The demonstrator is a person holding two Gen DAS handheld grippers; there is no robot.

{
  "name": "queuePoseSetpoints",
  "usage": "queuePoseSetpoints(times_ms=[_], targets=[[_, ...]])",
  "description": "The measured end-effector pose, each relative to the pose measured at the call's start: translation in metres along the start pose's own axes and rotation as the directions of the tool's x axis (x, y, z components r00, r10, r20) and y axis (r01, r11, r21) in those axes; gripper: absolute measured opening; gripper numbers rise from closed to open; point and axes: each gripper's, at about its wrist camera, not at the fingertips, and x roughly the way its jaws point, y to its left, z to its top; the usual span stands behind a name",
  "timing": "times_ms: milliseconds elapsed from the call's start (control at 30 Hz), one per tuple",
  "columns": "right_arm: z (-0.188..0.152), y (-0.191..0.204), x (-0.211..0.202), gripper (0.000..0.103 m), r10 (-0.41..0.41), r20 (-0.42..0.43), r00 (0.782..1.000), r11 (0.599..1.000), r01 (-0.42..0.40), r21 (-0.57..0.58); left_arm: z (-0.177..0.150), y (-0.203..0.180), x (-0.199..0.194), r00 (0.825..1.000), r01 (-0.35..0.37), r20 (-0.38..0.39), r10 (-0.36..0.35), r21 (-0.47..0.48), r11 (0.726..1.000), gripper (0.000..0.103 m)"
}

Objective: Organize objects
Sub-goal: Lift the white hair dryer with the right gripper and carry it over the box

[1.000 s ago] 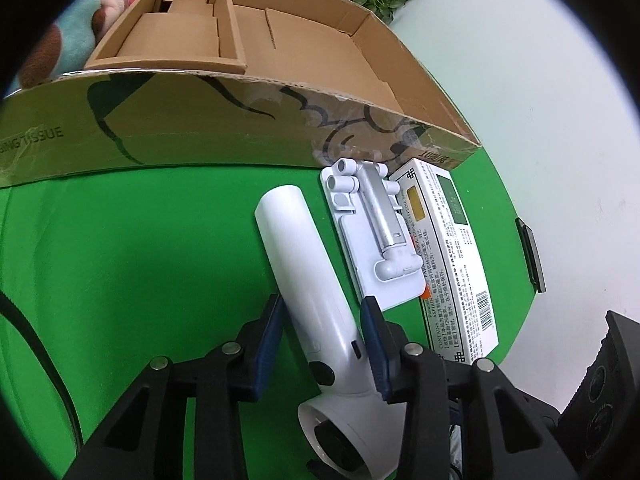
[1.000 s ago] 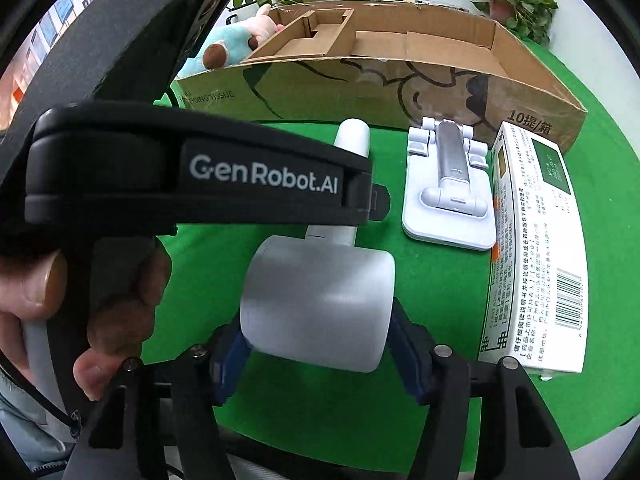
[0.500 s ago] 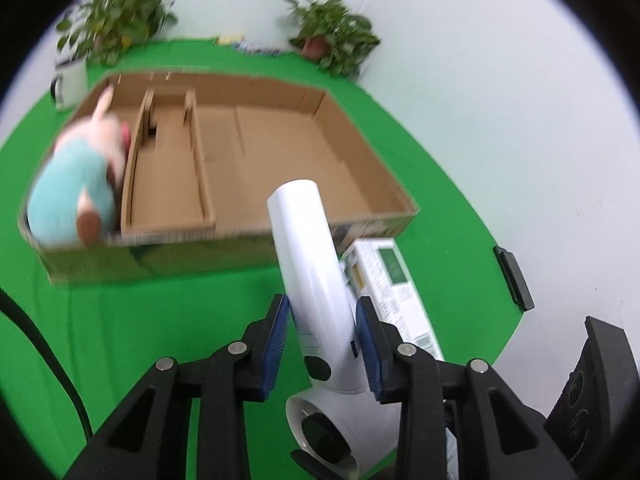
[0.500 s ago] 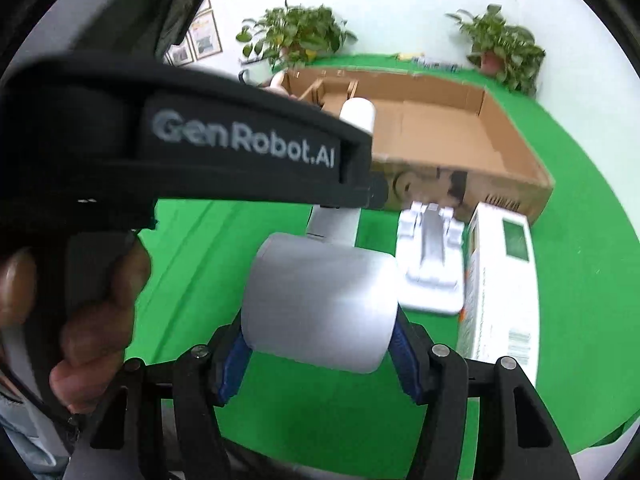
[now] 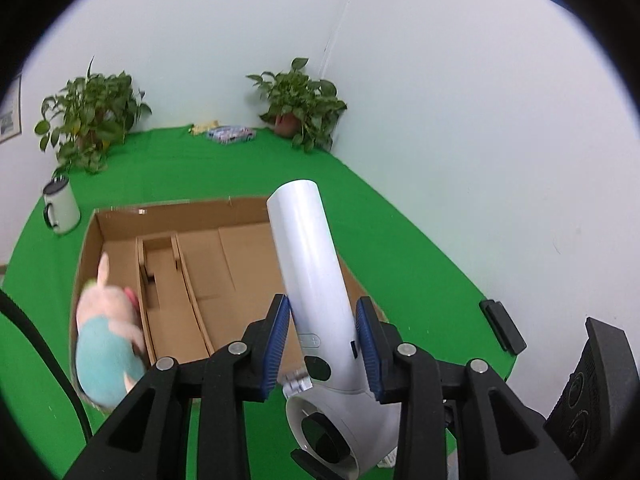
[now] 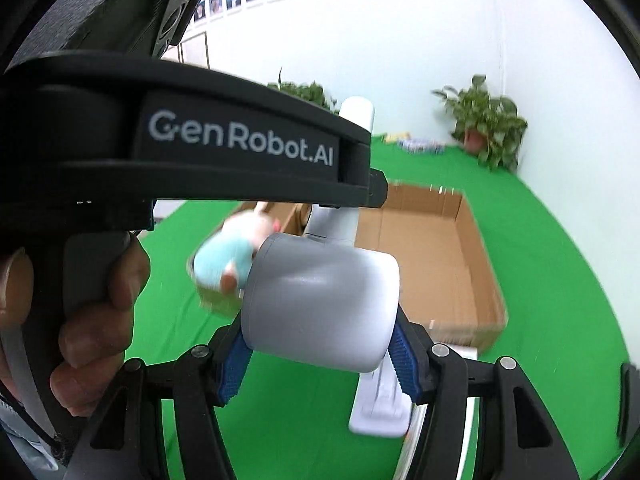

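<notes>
white hair dryer (image 5: 316, 280) clamped by left tool (image 5: 322, 344) and right tool (image 6: 320, 356), above cardboard box (image 5: 240, 248)

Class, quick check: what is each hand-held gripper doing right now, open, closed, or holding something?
Left hand-held gripper: closed on the hair dryer, at its handle.
Right hand-held gripper: closed on the same dryer's grey barrel.

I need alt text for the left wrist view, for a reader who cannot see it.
The left claw grips the handle of a white hair dryer above an open cardboard box on a green table. A plush toy lies in the box's left end.
</notes>
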Motion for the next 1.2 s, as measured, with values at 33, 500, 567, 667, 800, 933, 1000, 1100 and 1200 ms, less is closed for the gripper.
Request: queuePoseSetpoints(times_ms=[33, 500, 567, 667, 800, 933, 1000, 1100, 1200], targets=[[0.010, -0.001, 0.000, 0.058, -0.001, 0.010, 1.000, 1.000, 0.001, -0.001, 0.010, 0.000, -0.001, 1.000, -0.003, 0.007, 0.003, 0.007, 1.000, 0.033], [0.119, -0.017, 0.002, 0.058, -0.031, 0.045, 0.998, 0.999, 0.032, -0.013, 0.120, 0.010, 0.012, 1.000, 0.021, 0.017, -0.021, -0.015, 1.000, 0.033], [0.133, -0.022, 0.009, 0.058, -0.023, 0.023, 0.999, 1.000, 0.023, -0.013, 0.129, 0.016, 0.021, 1.000, 0.014, 0.000, -0.014, -0.029, 0.999, 0.033], [0.144, -0.031, 0.023, 0.058, -0.006, -0.018, 1.000, 1.000, 0.006, -0.011, 0.133, 0.024, 0.038, 0.999, 0.002, -0.037, -0.004, -0.053, 0.999, 0.033], [0.143, -0.040, 0.057, 0.058, 0.017, -0.095, 0.995, 1.000, -0.016, 0.005, 0.120, 0.039, 0.073, 0.995, -0.004, -0.103, -0.005, -0.093, 0.996, 0.033], [0.128, -0.043, 0.090, 0.058, 0.029, -0.177, 0.984, 0.999, -0.025, 0.026, 0.099, 0.054, 0.108, 0.985, -0.001, -0.171, -0.022, -0.135, 0.991, 0.033], [0.112, -0.043, 0.105, 0.058, 0.033, -0.211, 0.977, 0.999, -0.026, 0.032, 0.086, 0.063, 0.124, 0.979, -0.005, -0.202, -0.027, -0.158, 0.987, 0.033], [0.089, -0.043, 0.127, 0.058, 0.052, -0.263, 0.963, 0.998, -0.042, 0.047, 0.067, 0.075, 0.147, 0.966, -0.021, -0.259, -0.026, -0.177, 0.984, 0.033], [0.063, -0.043, 0.151, 0.058, 0.082, -0.317, 0.945, 0.995, -0.063, 0.071, 0.044, 0.086, 0.169, 0.948, -0.032, -0.316, -0.032, -0.194, 0.980, 0.033]])
